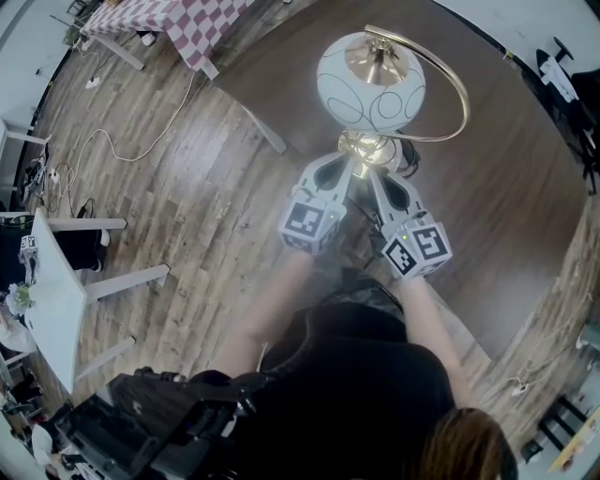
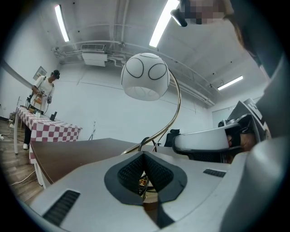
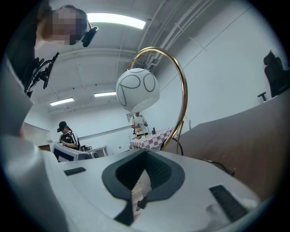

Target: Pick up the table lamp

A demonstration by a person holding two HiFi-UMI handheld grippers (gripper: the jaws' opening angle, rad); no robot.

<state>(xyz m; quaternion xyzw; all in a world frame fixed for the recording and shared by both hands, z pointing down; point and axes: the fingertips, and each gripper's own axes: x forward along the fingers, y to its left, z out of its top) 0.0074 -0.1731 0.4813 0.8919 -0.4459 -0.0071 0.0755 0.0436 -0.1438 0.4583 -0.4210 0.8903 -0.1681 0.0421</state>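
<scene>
The table lamp has a white globe shade with thin black loops, a curved brass arm and a brass base on the dark brown table. Both grippers point level at the base from the table's near edge, the left gripper beside the right gripper. In the left gripper view the globe hangs above the shut left gripper; a brass part shows low in the slit, and I cannot tell whether it is pinched. The right gripper is shut below the globe.
A black cable leaves the lamp base. A checkered-cloth table stands at the back, a white table at the left, and cords lie on the wood floor. People stand far off.
</scene>
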